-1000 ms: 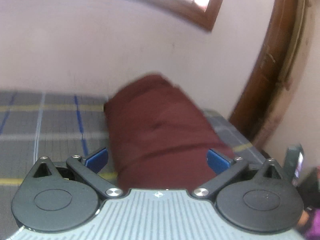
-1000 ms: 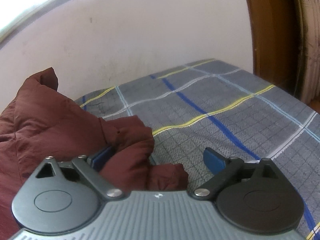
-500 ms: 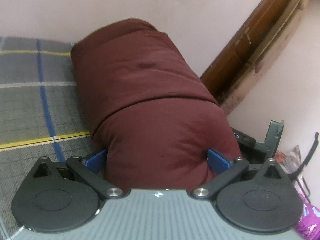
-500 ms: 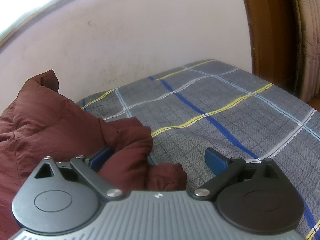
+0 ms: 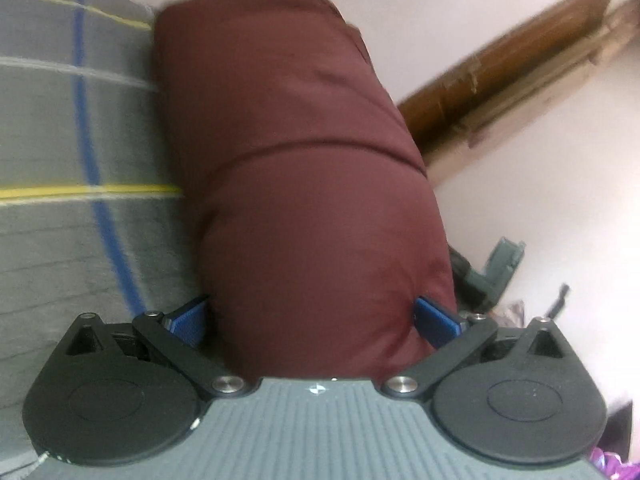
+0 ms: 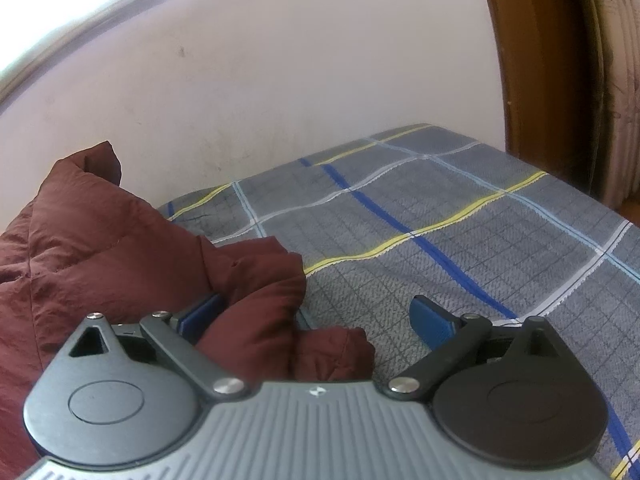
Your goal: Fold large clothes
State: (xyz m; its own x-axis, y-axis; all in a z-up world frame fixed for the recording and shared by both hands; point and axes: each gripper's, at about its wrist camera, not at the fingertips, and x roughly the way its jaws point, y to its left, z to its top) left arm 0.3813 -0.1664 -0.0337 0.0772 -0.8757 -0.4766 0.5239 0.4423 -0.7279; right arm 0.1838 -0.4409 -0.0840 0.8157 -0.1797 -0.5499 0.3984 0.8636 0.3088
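Observation:
A dark red padded jacket (image 5: 304,184) lies as a thick bundle on a grey plaid bed (image 5: 60,120). My left gripper (image 5: 310,320) is open, its blue pads wide apart on either side of the bundle's near end. In the right wrist view the jacket (image 6: 92,240) lies at the left of the bed (image 6: 460,240), with a crumpled fold reaching between the fingers. My right gripper (image 6: 320,316) is open; its left pad is against the fold, its right pad over bare sheet.
A pale wall (image 6: 280,80) runs behind the bed. A brown wooden door frame (image 6: 540,60) stands at the right. In the left wrist view a grey-green object (image 5: 500,268) and clutter sit beyond the bed's edge at the right.
My left gripper has tilted down and moved closer to the jacket bundle, which now fills the space between its pads. The right gripper has barely moved.

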